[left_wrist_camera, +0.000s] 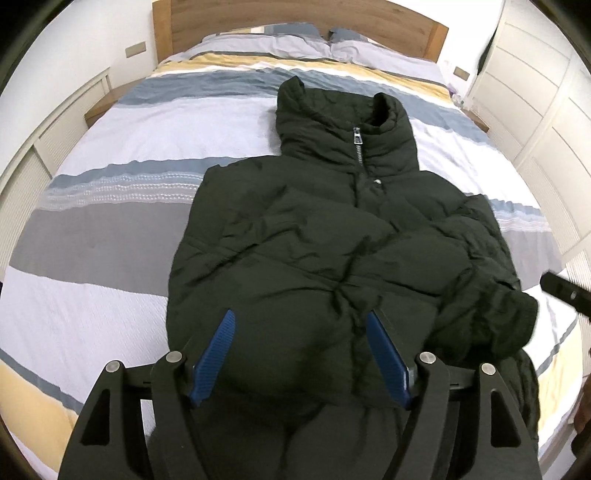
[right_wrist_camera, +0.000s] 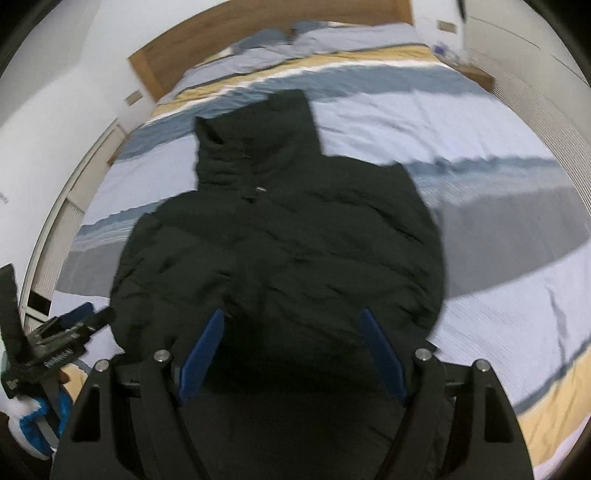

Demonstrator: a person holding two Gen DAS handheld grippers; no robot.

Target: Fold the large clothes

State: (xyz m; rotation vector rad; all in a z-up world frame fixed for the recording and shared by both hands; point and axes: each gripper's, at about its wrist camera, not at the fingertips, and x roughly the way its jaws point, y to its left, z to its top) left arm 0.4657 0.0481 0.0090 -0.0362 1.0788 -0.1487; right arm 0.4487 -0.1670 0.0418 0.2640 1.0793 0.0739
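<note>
Your left hand-held gripper (left_wrist_camera: pixel 301 328) and right hand-held gripper (right_wrist_camera: pixel 291 328) both tilt downward, jaws apart and empty, over the dark puffy jacket (left_wrist_camera: pixel 332 240) lying zipped, sleeves folded in, mid-frame on the striped bed (left_wrist_camera: pixel 110 221).

My left wrist camera looks steeply down along my left gripper (left_wrist_camera: pixel 301 354) from the foot of the bed (left_wrist_camera: pixel 110 192), close above the black jacket (left_wrist_camera: pixel 332 240), facing the headboard (left_wrist_camera: pixel 295 22). My right wrist camera looks likewise past my right gripper (right_wrist_camera: pixel 291 350), rolled and blurred. Both views share jacket, bed and headboard.
</note>
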